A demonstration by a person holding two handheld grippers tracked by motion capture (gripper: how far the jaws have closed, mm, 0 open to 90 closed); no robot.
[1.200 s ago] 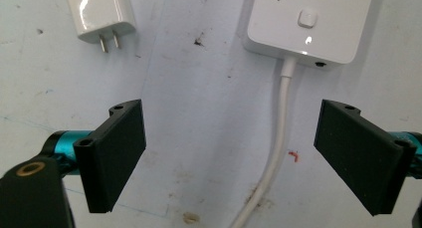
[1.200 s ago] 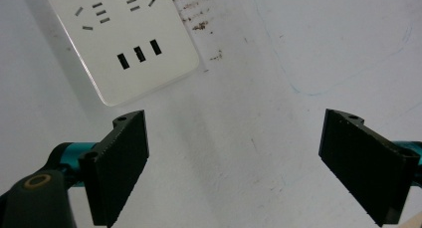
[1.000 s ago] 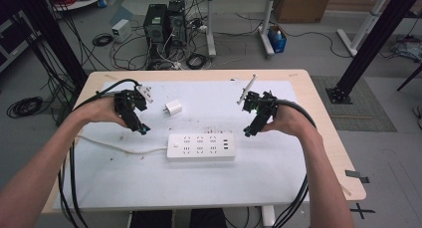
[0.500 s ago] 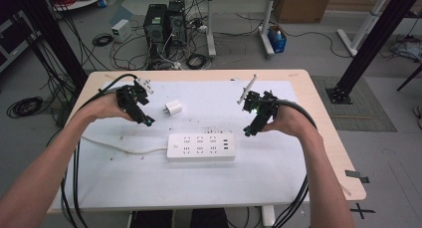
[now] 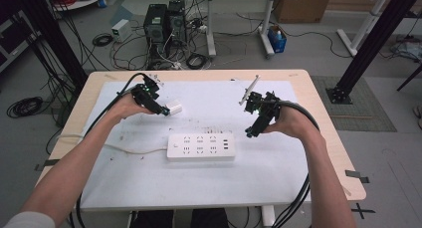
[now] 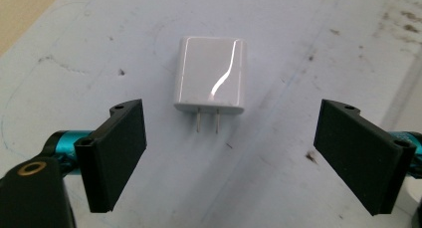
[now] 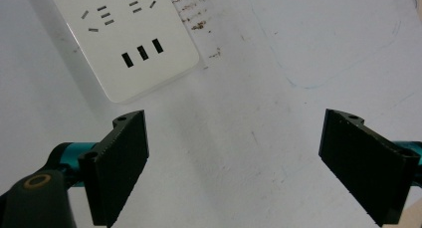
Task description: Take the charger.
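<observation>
A white charger [image 6: 211, 75] lies flat on the table, prongs toward the left gripper [image 6: 230, 156], whose jaws gape wide around nothing. The right gripper [image 7: 234, 161] (equally wide, empty) hovers beside the power strip [image 5: 200, 147]; grasping and plugging remain.

grey floor [image 5: 318, 54], computer towers [image 5: 163, 24], cables [image 5: 102, 39]

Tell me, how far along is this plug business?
Early on. Nothing is done: the white charger lies flat on the table, untouched. In hand: the left gripper is open, jaws either side of its prongs. Left: grabbing it, perhaps plugging into the power strip. The right gripper is open, empty.
</observation>
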